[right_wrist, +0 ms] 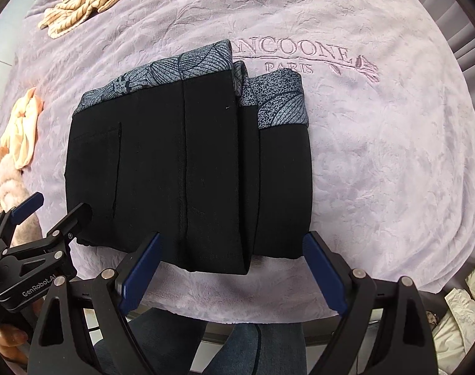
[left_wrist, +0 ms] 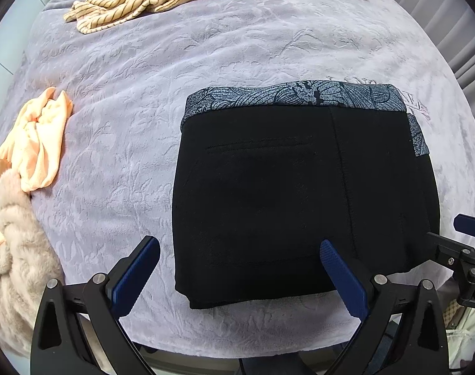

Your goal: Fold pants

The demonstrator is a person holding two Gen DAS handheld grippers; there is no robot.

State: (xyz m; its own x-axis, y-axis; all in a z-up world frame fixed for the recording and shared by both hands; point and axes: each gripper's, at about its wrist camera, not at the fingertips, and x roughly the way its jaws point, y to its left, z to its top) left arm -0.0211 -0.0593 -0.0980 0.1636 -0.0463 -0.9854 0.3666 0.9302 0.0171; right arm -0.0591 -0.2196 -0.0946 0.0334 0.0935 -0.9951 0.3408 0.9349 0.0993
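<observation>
Your left claw point(left_wrist: 240, 276) is spread and empty, its right finger over the near edge of the folded black pants point(left_wrist: 300, 193); your right claw point(right_wrist: 231, 273) is likewise released, holding nothing, with the bundle's near edge just ahead between its fingers; the pants lie folded on the lilac embossed blanket point(right_wrist: 393, 162), patterned grey waistband point(right_wrist: 190, 68) at the far side from both claws; folding looks nearly or wholly done; risk, by my judgement: the right-hand layers sit stepped, not flush, so a finger catching the near edge on withdrawal could drag the top layer and open the stack; plush blanket may let it slide; legible: "…NCOONE PARIS" embroidered beyond the pants; "GenRobot.AI" on the left claw's body point(right_wrist: 34, 284).
</observation>
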